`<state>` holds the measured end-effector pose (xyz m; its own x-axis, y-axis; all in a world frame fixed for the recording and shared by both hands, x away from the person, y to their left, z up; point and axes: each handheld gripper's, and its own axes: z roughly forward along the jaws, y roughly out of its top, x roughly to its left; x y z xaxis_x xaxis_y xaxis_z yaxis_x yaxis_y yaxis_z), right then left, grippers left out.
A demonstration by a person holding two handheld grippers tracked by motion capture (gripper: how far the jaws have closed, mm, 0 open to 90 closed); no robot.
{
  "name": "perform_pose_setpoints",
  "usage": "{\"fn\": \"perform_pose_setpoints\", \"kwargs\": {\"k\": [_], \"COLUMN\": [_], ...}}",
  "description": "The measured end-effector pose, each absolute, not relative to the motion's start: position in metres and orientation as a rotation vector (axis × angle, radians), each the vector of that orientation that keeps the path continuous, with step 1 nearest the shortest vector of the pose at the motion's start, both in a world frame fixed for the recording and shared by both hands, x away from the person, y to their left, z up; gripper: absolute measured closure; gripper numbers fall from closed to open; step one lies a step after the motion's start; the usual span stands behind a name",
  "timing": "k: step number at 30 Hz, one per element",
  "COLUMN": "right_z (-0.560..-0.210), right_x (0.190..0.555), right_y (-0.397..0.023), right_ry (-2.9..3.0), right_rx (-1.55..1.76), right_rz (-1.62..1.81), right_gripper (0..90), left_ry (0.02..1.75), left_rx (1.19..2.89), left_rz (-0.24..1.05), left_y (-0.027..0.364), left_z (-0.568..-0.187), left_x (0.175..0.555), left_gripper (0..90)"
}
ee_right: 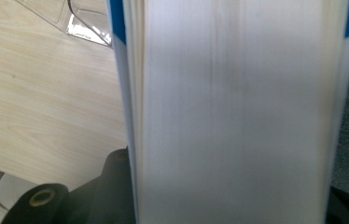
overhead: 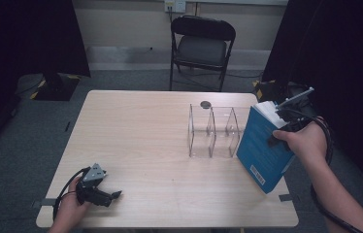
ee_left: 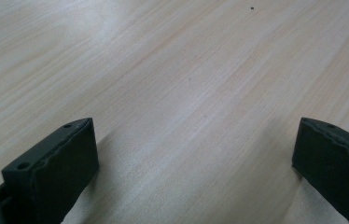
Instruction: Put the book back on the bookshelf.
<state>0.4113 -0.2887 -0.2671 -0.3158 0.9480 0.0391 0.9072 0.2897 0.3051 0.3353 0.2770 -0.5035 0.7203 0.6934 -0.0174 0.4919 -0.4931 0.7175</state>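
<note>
A thick blue book (overhead: 263, 145) is held tilted above the table's right edge, my right gripper (overhead: 280, 127) shut on its upper part. In the right gripper view the white page edge of the book (ee_right: 238, 112) runs up between the jaws, blue covers at both sides. Just left of the book stands a clear plastic divider rack (overhead: 212, 131), its slots bare; a corner of the rack (ee_right: 86, 21) also appears there. My left gripper (overhead: 115, 195) rests near the front left corner of the table, open, with bare wood between its black fingers (ee_left: 56, 172).
The light wooden table (overhead: 140, 141) has a small dark round object (overhead: 206, 104) behind the rack. A black folding chair (overhead: 201, 46) stands beyond the far edge. Dark curtains hang at both sides.
</note>
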Motion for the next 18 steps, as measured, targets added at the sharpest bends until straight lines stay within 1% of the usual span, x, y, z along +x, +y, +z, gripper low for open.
{"fn": "perform_pose_setpoints", "kwargs": {"k": [18], "right_z": [-0.268], "right_x": [0.426], "right_y": [-0.283], "right_ry": [2.344], "right_rx": [1.766], "right_rz": [0.428], "right_gripper": [61.7], "left_ry": [0.894], "left_rx": [2.194], "left_rz": [0.355], "left_y": [0.277], "left_z": [-0.503], "left_x": [0.335], "left_gripper": [0.0]}}
